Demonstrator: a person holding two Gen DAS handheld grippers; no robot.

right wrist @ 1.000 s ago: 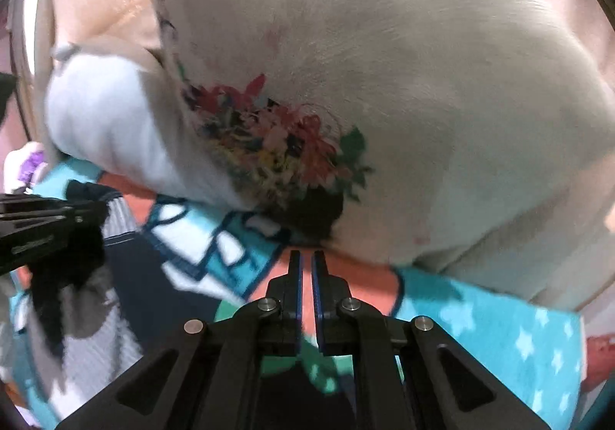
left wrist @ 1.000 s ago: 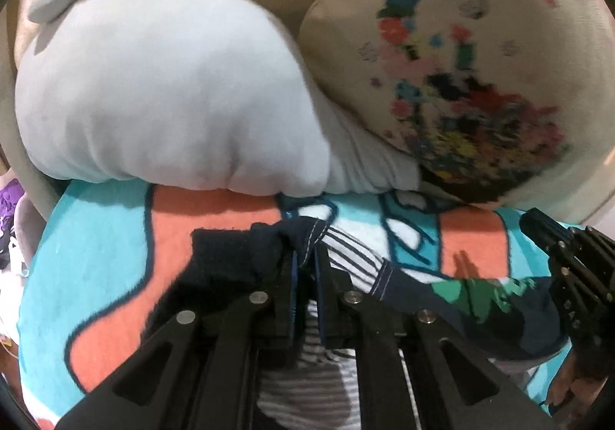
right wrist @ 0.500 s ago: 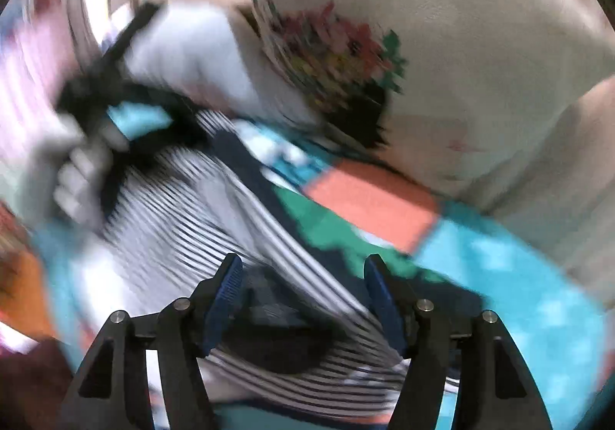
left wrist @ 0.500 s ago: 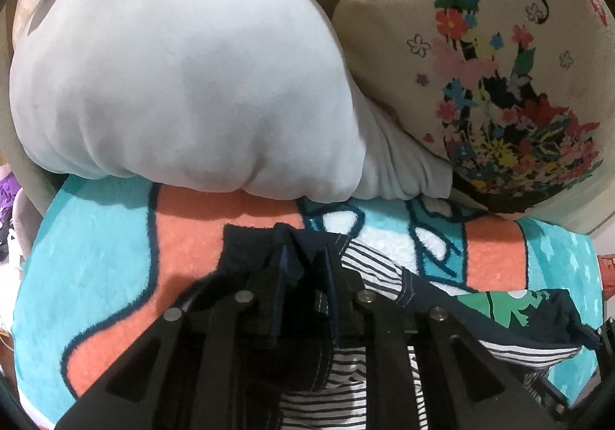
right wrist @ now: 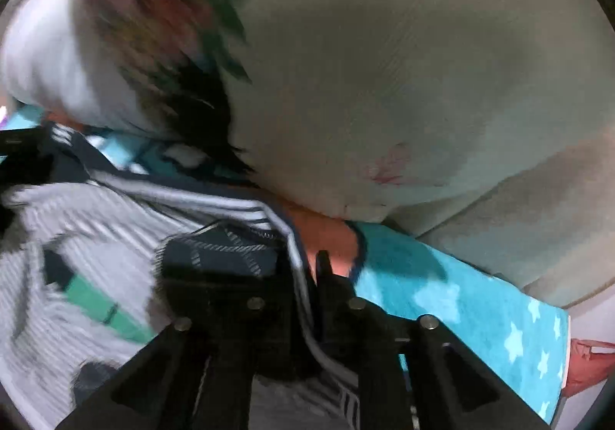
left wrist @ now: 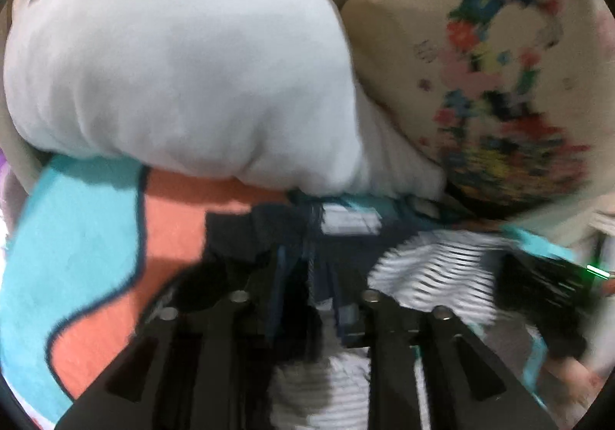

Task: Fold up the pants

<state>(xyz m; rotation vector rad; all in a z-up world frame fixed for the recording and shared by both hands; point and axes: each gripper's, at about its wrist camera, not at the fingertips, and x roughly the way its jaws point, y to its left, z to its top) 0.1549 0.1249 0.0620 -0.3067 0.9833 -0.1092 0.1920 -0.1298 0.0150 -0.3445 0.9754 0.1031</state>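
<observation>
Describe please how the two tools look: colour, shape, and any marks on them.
Both the left tool and the right tool are black, with angular frames with triangular cut-outs and round silver bolts. The left fingers carry blue pads. A small green light glows on the right tool in the left view.

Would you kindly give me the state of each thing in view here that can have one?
Striped pants: rumpled on the blanket, not yet folded flat.
Left gripper: jaws just opening, dark fabric of the pants between them.
Right gripper: jaws just closing, striped edge of the pants between them.
Blanket: spread flat under the pants.
White pillow: lying at the blanket's far edge.
Floral cushion: leaning beside the pillow.
</observation>
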